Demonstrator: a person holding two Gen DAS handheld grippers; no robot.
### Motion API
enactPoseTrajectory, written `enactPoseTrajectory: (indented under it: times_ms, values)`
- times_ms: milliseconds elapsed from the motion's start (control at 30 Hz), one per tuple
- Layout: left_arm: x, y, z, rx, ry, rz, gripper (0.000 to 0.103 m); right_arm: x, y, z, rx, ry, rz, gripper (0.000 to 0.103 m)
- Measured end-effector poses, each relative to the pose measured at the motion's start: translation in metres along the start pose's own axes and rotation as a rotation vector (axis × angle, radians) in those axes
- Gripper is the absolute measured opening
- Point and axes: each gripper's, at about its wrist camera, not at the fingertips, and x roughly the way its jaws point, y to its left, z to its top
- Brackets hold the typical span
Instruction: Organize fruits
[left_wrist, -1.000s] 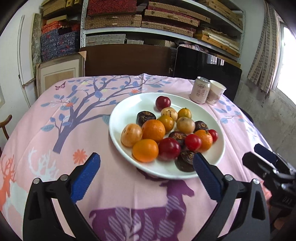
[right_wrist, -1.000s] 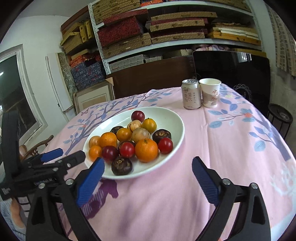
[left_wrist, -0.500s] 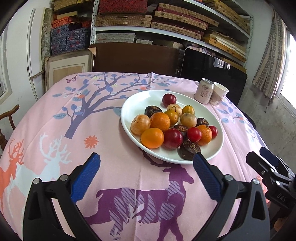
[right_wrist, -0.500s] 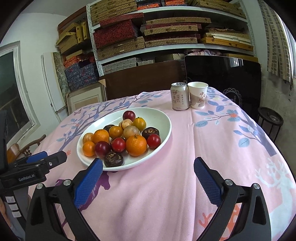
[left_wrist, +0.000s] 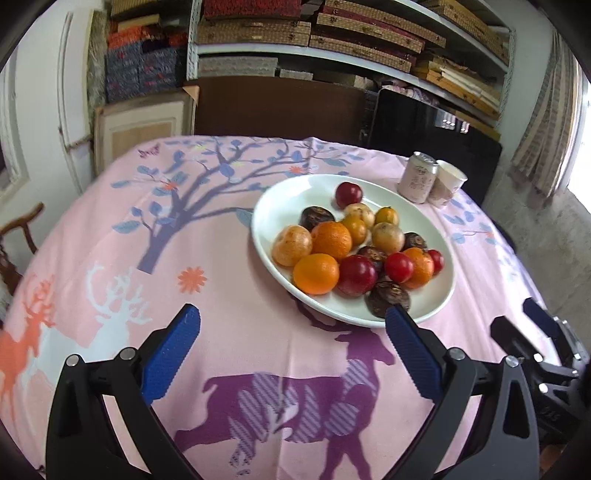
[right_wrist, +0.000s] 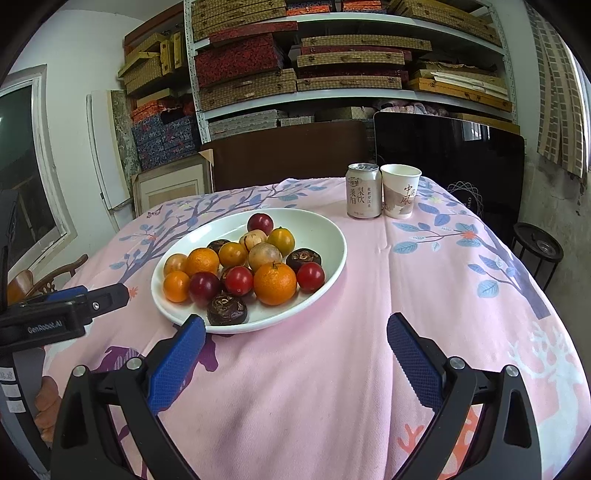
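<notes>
A white oval plate (left_wrist: 280, 206) (right_wrist: 325, 236) on the pink tablecloth holds several fruits: oranges (left_wrist: 316, 273) (right_wrist: 275, 283), red plums (left_wrist: 357, 275) (right_wrist: 260, 223), dark brown wrinkled fruits (left_wrist: 388, 302) (right_wrist: 226, 309) and pale yellow-brown ones (right_wrist: 264, 256). My left gripper (left_wrist: 291, 345) hangs open over the cloth, near-left of the plate, nothing between its blue pads. My right gripper (right_wrist: 295, 345) is open too, just in front of the plate's near rim, holding nothing. Each gripper shows at the other view's edge, the right one (left_wrist: 535, 332) and the left one (right_wrist: 85, 299).
A drink can (right_wrist: 364, 195) (left_wrist: 419, 177) and a paper cup (right_wrist: 400, 195) (left_wrist: 447, 184) stand together behind the plate. A dark chair back (right_wrist: 288, 155), a black panel (right_wrist: 450, 162) and shelves of boxes (right_wrist: 295, 74) lie beyond the table. A small round stool (right_wrist: 539, 247) stands at the right.
Both grippers have drawn back from the plate, which now sits farther away in each view. The left gripper has also shifted left. Both stayed open.
</notes>
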Motion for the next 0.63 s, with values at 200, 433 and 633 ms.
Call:
enactPoseTrajectory:
  times_ms: [200,433,633]
  values:
    - [-0.005,-0.009,-0.004,0.043,-0.019,0.033,0.099,0.0,0.0,0.0,-0.001,0.0,0.0,0.1]
    - [-0.007,-0.012,-0.004,0.066,-0.012,0.023,0.099,0.0,0.0,0.0,0.0,-0.002,-0.001,0.1]
    - [-0.008,-0.018,-0.006,0.092,-0.027,0.044,0.099,0.0,0.0,0.0,-0.001,-0.001,-0.001,0.1]
